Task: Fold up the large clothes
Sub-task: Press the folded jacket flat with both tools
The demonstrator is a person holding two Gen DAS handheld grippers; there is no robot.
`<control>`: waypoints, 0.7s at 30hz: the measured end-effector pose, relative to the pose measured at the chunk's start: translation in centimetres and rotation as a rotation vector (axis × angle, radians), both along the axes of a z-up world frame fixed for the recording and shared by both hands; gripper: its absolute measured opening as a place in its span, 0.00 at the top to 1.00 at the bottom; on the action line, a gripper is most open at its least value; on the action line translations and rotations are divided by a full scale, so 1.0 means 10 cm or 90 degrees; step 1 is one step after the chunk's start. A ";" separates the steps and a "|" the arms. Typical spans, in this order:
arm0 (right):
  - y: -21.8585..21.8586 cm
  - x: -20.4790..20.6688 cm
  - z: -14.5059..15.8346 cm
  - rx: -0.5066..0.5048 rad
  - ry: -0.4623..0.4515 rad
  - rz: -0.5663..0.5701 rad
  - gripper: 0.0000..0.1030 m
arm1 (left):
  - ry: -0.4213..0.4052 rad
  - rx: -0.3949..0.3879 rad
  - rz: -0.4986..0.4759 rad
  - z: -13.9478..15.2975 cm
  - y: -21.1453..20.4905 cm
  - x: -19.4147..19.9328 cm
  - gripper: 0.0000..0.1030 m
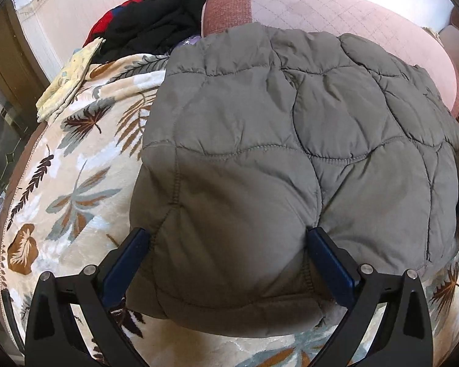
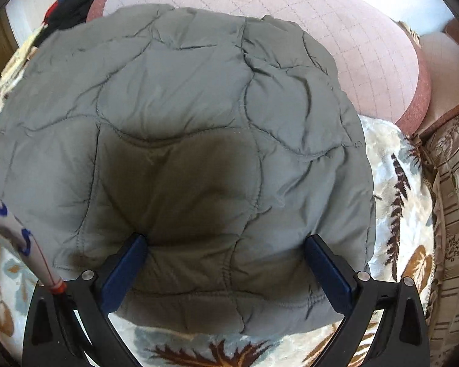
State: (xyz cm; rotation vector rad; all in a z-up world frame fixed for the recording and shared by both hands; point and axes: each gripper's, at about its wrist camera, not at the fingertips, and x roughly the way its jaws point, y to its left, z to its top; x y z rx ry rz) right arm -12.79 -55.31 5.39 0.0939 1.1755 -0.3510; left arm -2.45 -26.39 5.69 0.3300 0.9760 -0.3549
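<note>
A folded grey quilted jacket [image 1: 290, 159] lies on a leaf-print blanket [image 1: 76, 189], its far edge against a pink cushion [image 1: 336, 9]. Left tongs [image 1: 228, 238] and right tongs [image 2: 226, 244] both spread wide, straddling its near edge without clamping it.

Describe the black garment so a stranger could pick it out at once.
Start at the leaf-print blanket covering the bed, where the grey quilted jacket lies. Look past the jacket's far left corner, towards the white wall. The black garment is heaped there beside the pink headboard, the only plain black cloth, with a red piece next to it.
</note>
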 end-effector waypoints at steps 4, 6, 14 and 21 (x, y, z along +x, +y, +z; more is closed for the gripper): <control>0.05 0.00 -0.01 -0.019 0.000 -0.007 0.00 | 0.002 -0.004 0.001 -0.02 0.01 0.00 0.00; 0.05 -0.02 -0.01 -0.018 -0.008 -0.015 0.00 | 0.002 -0.003 0.000 -0.03 0.01 0.01 0.00; 0.04 -0.06 -0.04 -0.024 -0.027 -0.007 0.00 | 0.027 -0.005 0.013 -0.06 0.02 0.05 0.00; 0.12 -0.09 0.00 -0.037 -0.035 0.001 0.00 | 0.051 -0.017 0.023 -0.06 0.06 0.07 0.00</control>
